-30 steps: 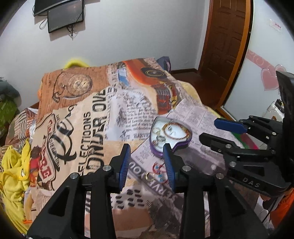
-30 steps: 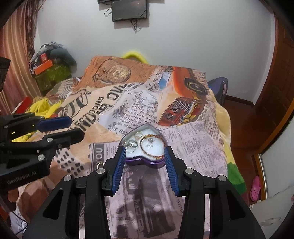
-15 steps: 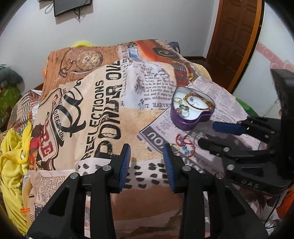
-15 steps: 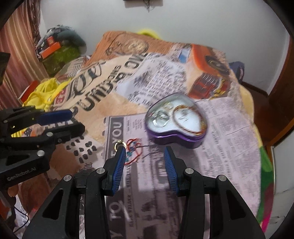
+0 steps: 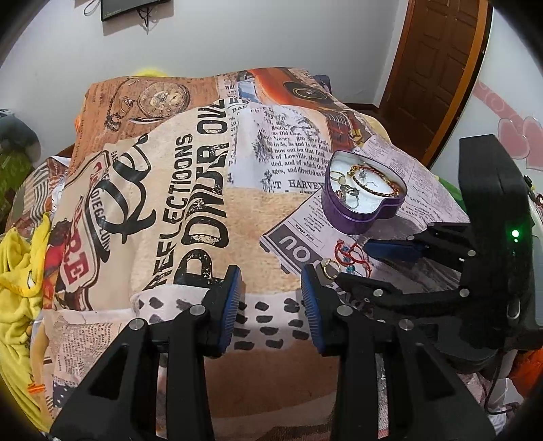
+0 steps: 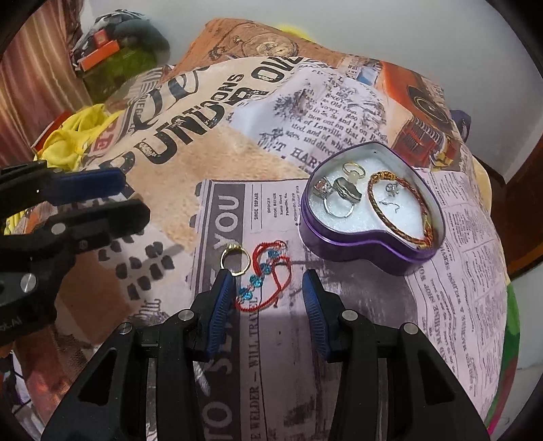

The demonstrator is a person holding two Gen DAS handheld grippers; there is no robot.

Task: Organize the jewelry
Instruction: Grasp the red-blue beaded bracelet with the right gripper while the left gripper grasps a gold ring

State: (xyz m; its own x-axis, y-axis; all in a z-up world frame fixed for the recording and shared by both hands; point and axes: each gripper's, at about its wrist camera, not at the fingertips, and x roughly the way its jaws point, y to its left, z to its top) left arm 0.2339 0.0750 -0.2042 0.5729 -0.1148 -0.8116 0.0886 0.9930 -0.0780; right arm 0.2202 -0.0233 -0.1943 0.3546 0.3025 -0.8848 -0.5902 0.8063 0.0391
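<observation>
A purple heart-shaped tin (image 6: 356, 244) (image 5: 342, 220) sits open on the printed bedspread and holds rings (image 6: 339, 193) and a gold bracelet (image 6: 390, 203). In front of it lie a red string bracelet with blue beads (image 6: 268, 281) (image 5: 349, 254) and a gold ring (image 6: 235, 260) (image 5: 328, 265). My right gripper (image 6: 268, 288) is open, low over the red bracelet, its left finger touching the gold ring's edge. My left gripper (image 5: 271, 288) is open and empty, left of the jewelry.
The bed is covered by a newspaper-print blanket (image 5: 190, 190). Yellow cloth (image 5: 17, 271) lies at the left edge. A wooden door (image 5: 437, 68) stands at the back right. A screen (image 5: 132, 8) hangs on the white wall.
My right gripper has dropped down and forward from above the tin to just over the red bracelet. My left gripper has pulled back and to the left.
</observation>
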